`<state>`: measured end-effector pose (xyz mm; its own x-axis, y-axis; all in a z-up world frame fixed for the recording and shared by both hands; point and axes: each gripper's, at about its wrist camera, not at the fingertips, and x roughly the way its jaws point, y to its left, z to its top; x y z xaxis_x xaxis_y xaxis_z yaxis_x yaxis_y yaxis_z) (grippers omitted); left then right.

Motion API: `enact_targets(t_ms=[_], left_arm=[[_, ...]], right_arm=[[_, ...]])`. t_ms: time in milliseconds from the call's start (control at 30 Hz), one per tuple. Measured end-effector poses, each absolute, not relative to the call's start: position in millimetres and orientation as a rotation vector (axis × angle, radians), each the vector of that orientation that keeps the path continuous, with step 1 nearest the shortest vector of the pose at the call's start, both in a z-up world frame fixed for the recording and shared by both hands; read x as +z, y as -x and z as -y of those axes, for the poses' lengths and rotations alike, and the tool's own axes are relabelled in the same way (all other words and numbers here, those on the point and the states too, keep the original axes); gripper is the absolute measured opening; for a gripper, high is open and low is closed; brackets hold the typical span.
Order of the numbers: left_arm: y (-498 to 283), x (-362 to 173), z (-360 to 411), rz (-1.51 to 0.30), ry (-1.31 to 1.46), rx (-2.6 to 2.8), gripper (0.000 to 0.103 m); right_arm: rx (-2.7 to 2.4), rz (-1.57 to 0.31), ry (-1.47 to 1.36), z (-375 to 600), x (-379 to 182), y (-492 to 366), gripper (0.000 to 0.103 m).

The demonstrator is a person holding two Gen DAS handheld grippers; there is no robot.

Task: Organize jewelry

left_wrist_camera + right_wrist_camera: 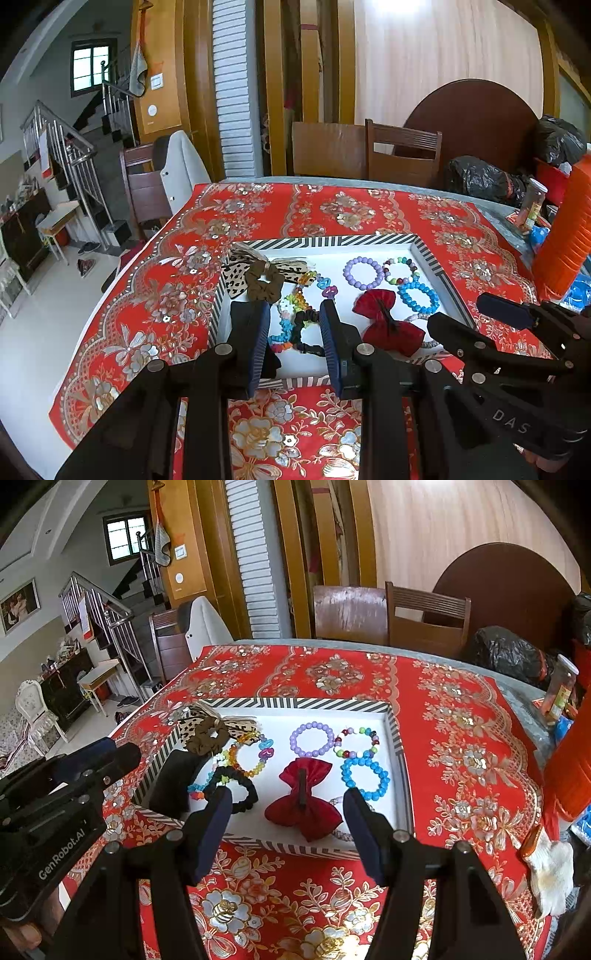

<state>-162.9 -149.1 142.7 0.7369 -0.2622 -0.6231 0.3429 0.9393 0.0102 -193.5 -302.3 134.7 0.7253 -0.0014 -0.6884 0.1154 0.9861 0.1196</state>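
A white tray with a black-and-white striped rim (332, 240) (295, 703) sits on the red floral tablecloth. In it lie a purple bead bracelet (363, 273) (312, 739), a multicolour bead bracelet (402, 270) (357, 743), a blue bead bracelet (419, 297) (365, 779), a red bow (388, 321) (304, 803), a brown scrunchie (264, 282) (203, 736), a black scrunchie (308, 332) (232, 788) and a leopard-print bow (236, 275). My left gripper (295, 345) is open above the tray's near left part, around the black scrunchie. My right gripper (288, 830) is open above the near rim, before the red bow.
A black block (173, 786) lies at the tray's left corner. An orange container (565, 236) (569, 768), a jar (561, 690) and a white glove (550, 871) stand at the right. Wooden chairs (402, 151) are behind the table; the table edge drops off at left.
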Motion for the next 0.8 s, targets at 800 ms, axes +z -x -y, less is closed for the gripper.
enact_targets(t_ms=[800], left_arm=[[166.6, 141.0, 154.9, -0.649, -0.137, -0.363, 0.027]], right_arm=[[-0.062, -0.761, -0.169, 304.1, 132.5, 193.8, 0.066]])
